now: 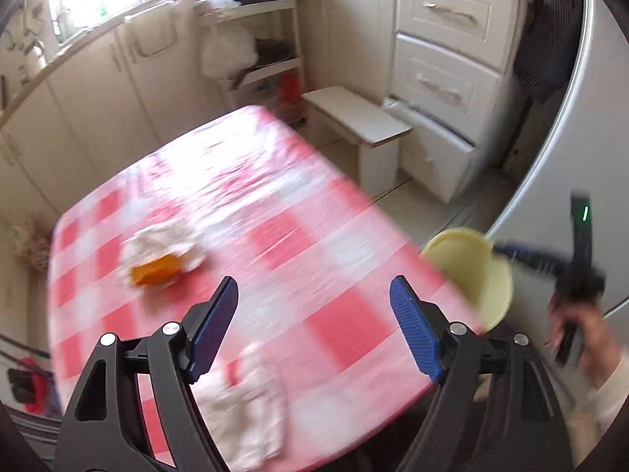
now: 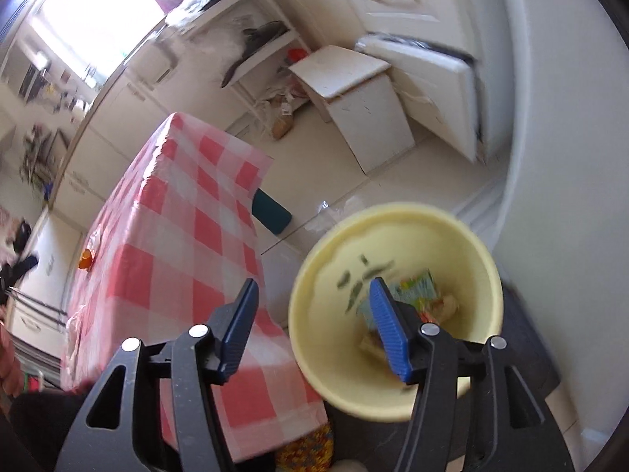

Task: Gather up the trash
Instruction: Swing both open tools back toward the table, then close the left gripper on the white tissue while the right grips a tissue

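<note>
My left gripper (image 1: pixel 314 299) is open and empty above the red-and-white checked table (image 1: pixel 251 181). A crumpled white tissue with an orange piece (image 1: pixel 157 269) lies on the table ahead and to the left. Another crumpled white tissue (image 1: pixel 247 405) lies below and between the fingers, near the table's front edge. A pale yellow bin (image 1: pixel 471 271) stands off the table's right edge. My right gripper (image 2: pixel 312 314) is open and empty over the yellow bin (image 2: pixel 397 306). The bin holds a colourful wrapper (image 2: pixel 416 287) and other scraps. The right gripper also shows in the left wrist view (image 1: pixel 507 249).
White kitchen cabinets (image 1: pixel 448 51), a shelf rack (image 1: pixel 255 39) and a low white stool (image 1: pixel 357 118) stand beyond the table. A white fridge (image 1: pixel 582 157) is at the right. A teal object (image 2: pixel 271 212) lies on the tiled floor beside the table.
</note>
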The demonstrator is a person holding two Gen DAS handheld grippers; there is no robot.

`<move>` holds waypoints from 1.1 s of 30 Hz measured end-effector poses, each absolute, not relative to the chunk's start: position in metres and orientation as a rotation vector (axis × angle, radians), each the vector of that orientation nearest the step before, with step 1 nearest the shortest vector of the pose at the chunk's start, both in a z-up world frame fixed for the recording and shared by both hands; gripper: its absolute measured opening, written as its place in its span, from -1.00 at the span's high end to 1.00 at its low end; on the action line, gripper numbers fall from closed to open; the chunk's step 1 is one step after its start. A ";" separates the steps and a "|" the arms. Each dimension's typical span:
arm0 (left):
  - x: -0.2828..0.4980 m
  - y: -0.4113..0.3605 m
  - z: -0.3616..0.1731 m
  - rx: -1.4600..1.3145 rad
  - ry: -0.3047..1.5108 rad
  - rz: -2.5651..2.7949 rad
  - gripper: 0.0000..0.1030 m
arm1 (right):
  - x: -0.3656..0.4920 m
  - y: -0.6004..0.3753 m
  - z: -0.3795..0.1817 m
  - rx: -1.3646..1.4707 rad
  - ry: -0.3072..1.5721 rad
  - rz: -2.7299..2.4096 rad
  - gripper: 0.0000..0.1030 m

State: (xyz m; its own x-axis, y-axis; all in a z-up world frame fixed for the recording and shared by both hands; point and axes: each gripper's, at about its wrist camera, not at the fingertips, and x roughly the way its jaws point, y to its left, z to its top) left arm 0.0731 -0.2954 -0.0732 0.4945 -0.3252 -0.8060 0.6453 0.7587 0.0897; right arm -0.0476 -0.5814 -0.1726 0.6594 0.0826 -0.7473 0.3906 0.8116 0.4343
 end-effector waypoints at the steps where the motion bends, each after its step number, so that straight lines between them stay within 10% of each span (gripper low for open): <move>1: 0.070 -0.284 -0.078 0.431 0.869 -0.588 -0.48 | -0.030 -0.583 -0.168 0.583 0.853 -0.184 -0.22; 16: 0.068 -0.234 -0.134 0.427 0.805 -0.517 -0.48 | 0.244 -0.593 -0.361 0.724 1.390 -0.188 -0.26; 33: 0.089 -0.232 -0.159 0.310 0.865 -0.602 -0.09 | 0.305 -0.584 -0.539 0.606 1.530 -0.366 -0.26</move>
State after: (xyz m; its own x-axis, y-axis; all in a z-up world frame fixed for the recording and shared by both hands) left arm 0.0891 -0.2321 -0.1593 0.4983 -0.3668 -0.7856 0.6088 0.7932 0.0158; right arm 0.3052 -0.5838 -0.5390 0.0291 0.1481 -0.9886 0.5795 0.8033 0.1374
